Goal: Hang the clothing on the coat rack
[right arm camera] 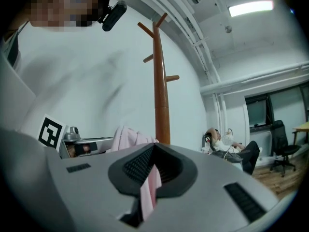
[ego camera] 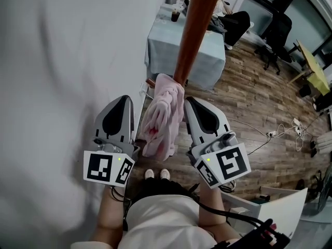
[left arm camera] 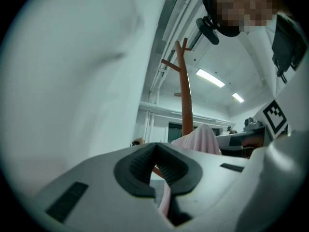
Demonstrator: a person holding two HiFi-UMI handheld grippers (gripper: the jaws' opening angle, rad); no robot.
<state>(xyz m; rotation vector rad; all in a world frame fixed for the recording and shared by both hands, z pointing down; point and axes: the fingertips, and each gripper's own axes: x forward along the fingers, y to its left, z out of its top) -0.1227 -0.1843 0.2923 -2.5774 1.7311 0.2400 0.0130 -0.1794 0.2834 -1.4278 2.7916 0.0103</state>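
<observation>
Step in hand: presenting the pink garment [ego camera: 163, 115] to the coat rack [ego camera: 194, 30]; it isn't hung yet, as I read it. Left gripper [ego camera: 123, 107] is clamped on one side of the cloth and right gripper [ego camera: 193, 108] on the other. Each gripper view shows its jaws closed with a strip of pink fabric pinched between the pads (left [left arm camera: 165, 202], right [right arm camera: 149, 190]). The garment is strung between the two grippers, and its bunched top is pushed right up against the brown pole, low on the rack. Can't tell whether that hump is sitting on a low peg or just propped against the wood. The obvious pegs [right arm camera: 148, 30] are well above the cloth in both gripper views. Next move, my guess: lift both ends together, carry the middle up the pole and drop a fold or neck opening over a peg, then open the jaws only once the peg carries the weight. Risk: soft fabric with no visible loop could slide off a short angled peg if one side is let go first.
</observation>
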